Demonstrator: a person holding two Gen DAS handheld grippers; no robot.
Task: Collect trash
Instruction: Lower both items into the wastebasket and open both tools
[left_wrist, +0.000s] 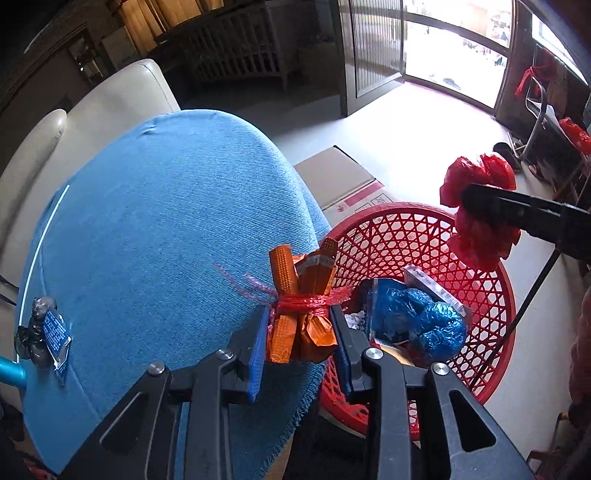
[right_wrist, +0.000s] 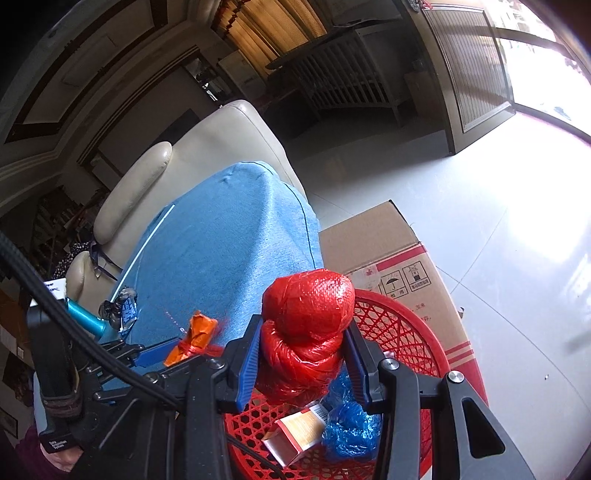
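My left gripper (left_wrist: 300, 334) is shut on an orange wrapper bundle (left_wrist: 303, 321) tied with red string, held over the edge of the blue tablecloth (left_wrist: 166, 229) beside the red basket (left_wrist: 406, 236). The same orange bundle (right_wrist: 197, 338) shows in the right wrist view between the left gripper's blue pads. My right gripper (right_wrist: 301, 356) is shut on a wadded red plastic bag (right_wrist: 306, 325), hanging over the red basket (right_wrist: 399, 332); from the left wrist view that red bag (left_wrist: 480, 206) sits at the tip of a black finger. Blue plastic (left_wrist: 424, 321) and a small carton (right_wrist: 299, 432) lie in the basket.
A black and blue wrapper (left_wrist: 44, 332) lies on the cloth at the far left, next to a teal tube (right_wrist: 86, 317). A cardboard box (right_wrist: 391, 258) stands on the floor behind the basket. A cream sofa (left_wrist: 110, 99) backs the table. A black cable (right_wrist: 74, 325) crosses the right wrist view.
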